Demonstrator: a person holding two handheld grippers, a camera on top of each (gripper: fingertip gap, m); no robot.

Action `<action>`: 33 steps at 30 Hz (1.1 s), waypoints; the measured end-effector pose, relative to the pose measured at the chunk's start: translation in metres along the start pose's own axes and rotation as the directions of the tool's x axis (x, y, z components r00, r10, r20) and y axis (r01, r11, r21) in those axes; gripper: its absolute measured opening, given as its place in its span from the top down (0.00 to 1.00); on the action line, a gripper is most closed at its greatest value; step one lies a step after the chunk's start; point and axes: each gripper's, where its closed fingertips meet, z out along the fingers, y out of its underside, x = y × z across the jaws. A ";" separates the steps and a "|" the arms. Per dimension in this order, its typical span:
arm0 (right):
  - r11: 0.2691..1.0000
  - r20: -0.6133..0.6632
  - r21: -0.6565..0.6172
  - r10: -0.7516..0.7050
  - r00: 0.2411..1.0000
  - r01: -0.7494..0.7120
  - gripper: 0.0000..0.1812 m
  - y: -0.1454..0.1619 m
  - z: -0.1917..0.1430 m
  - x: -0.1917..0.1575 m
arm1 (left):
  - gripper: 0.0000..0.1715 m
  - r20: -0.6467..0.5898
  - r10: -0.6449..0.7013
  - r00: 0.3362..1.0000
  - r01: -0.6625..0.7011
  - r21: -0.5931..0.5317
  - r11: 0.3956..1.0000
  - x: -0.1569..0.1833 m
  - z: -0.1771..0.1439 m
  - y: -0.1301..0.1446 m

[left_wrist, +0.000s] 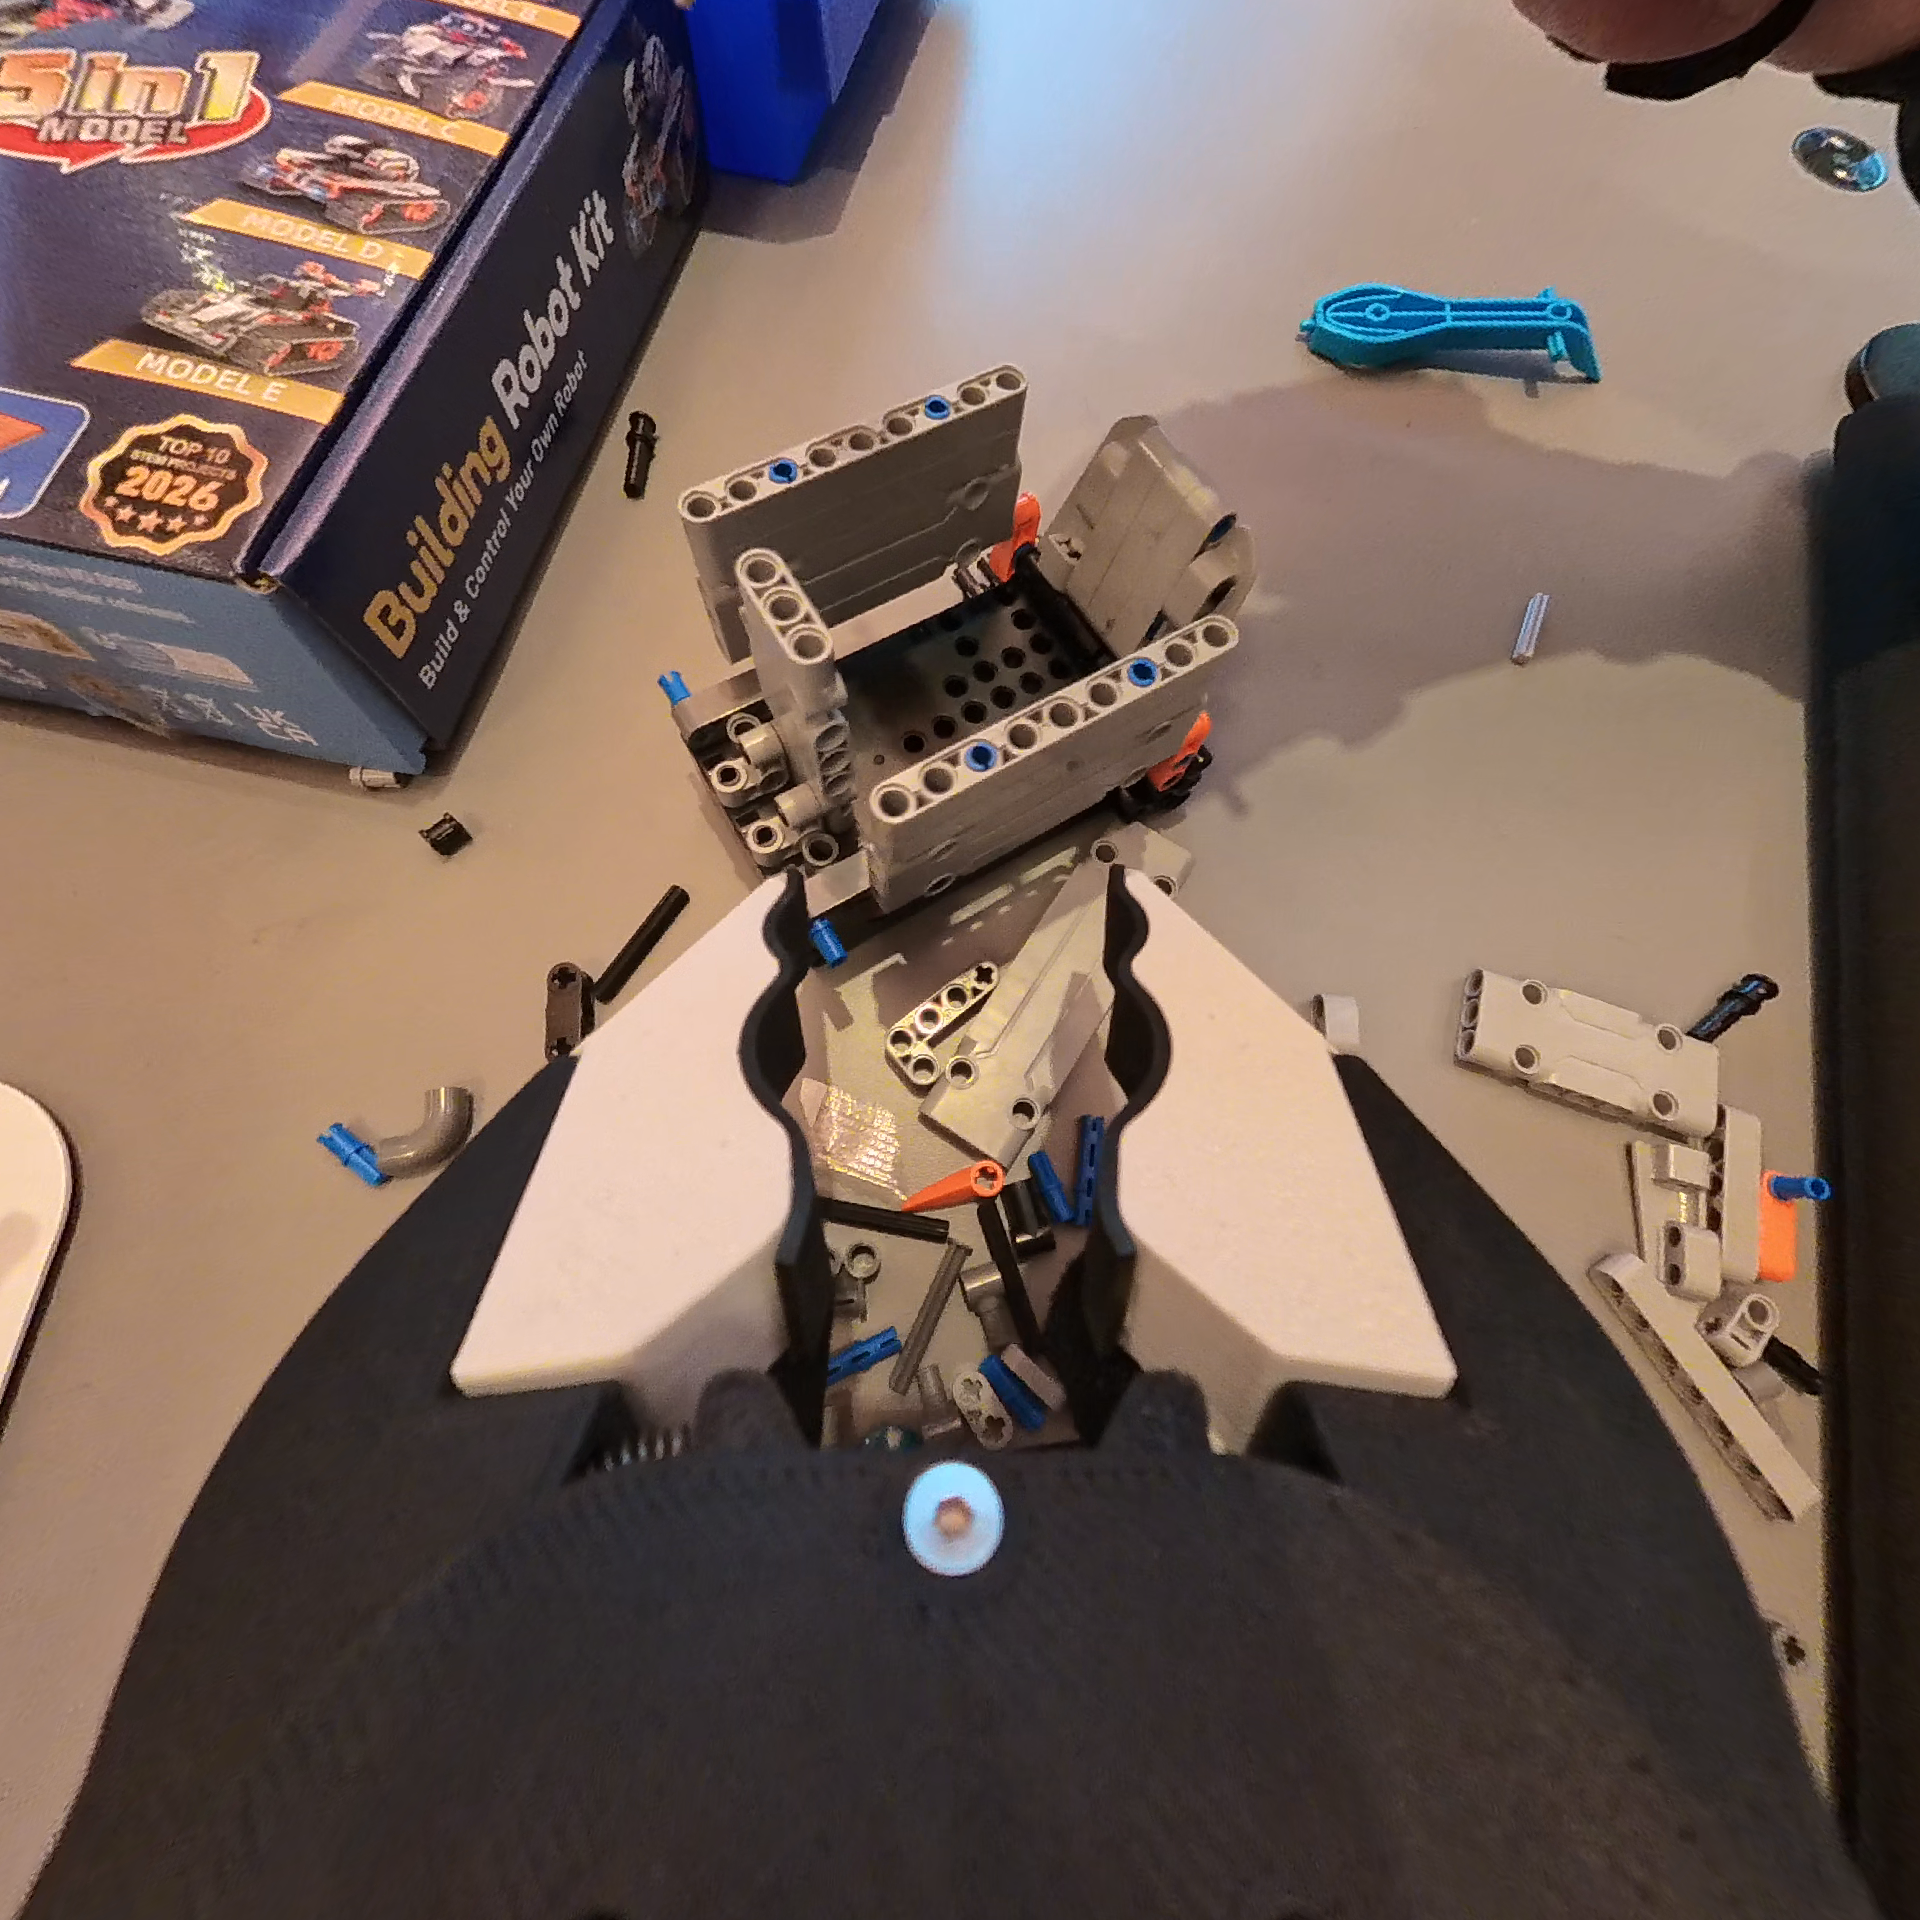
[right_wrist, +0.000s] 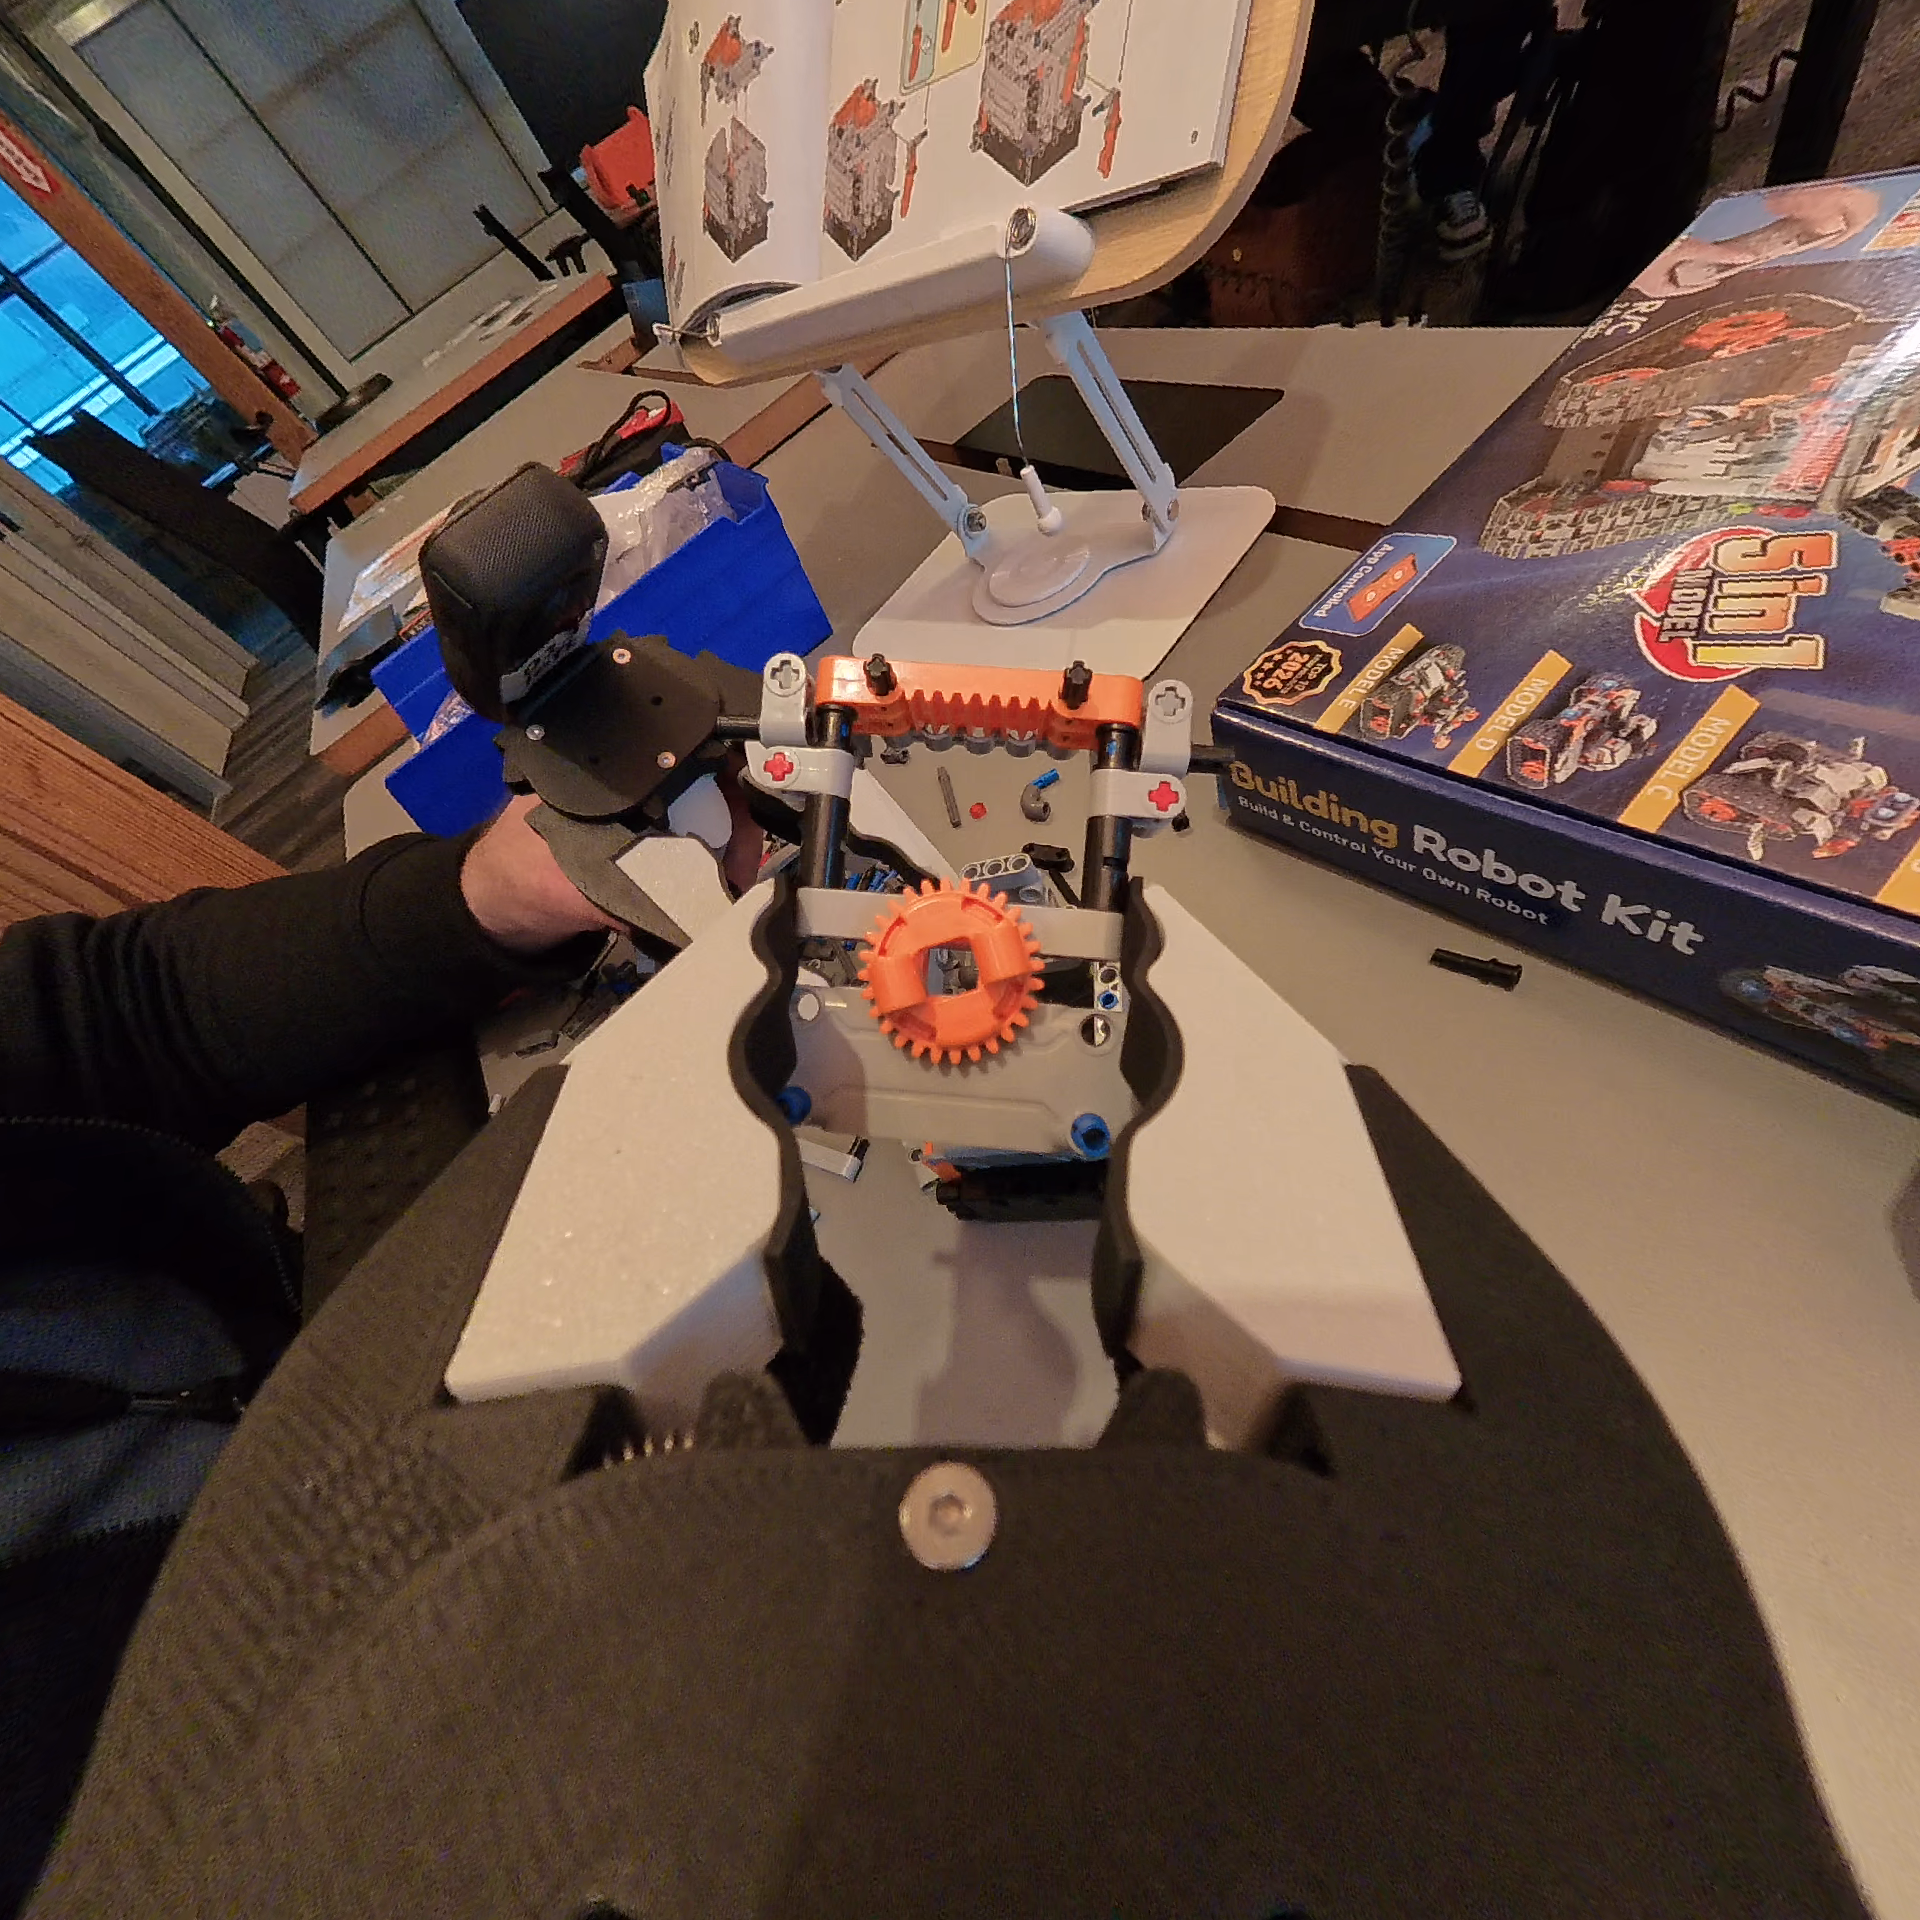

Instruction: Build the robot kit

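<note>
Your right gripper (right_wrist: 951, 1039) is clamped on the gear module (right_wrist: 951, 1049), left gripper (left_wrist: 951, 935) gapes empty over loose pins (left_wrist: 997, 1247); tilt and the rack (right_wrist: 977, 701) could snag.

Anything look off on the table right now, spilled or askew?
Yes: small pins and axles lie strewn loose on the table under the open left gripper. The grey box-shaped build sits skewed, one grey block leaning outward. The right gripper grips a geared module.
</note>
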 end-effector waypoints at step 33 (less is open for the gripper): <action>0.994 -0.028 0.111 0.021 0.999 -0.018 0.66 -0.012 -0.042 0.012 | 0.77 -0.188 0.206 0.960 -0.195 0.076 0.978 0.104 -0.016 -0.043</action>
